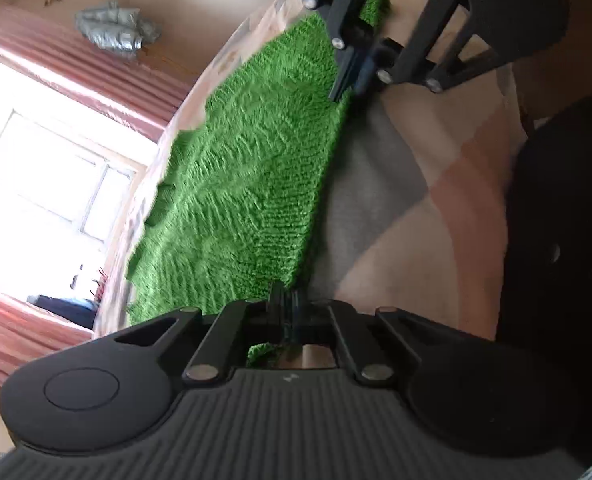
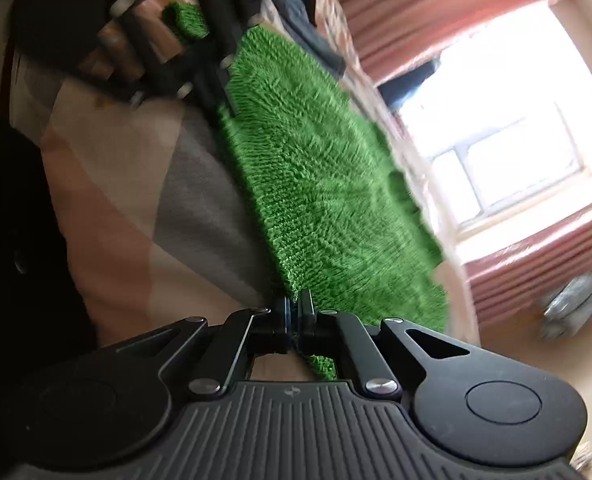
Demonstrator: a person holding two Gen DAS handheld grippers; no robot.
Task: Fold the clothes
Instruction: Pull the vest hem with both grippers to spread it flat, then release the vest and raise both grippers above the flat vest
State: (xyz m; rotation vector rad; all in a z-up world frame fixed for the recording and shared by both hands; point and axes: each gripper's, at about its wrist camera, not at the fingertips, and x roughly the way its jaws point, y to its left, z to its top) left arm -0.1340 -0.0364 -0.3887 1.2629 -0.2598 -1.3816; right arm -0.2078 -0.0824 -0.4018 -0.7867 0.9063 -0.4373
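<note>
Green knitted garment (image 1: 252, 184) is stretched taut above the patterned bed (image 1: 448, 184), its long axis running between the two grippers. Left hand-held gripper (image 1: 286, 300) is clenched on one corner of its edge; right hand-held gripper (image 2: 294, 308) is clenched on the other. Only the right view shows dark clothes (image 2: 296, 8) beyond the garment.
</note>
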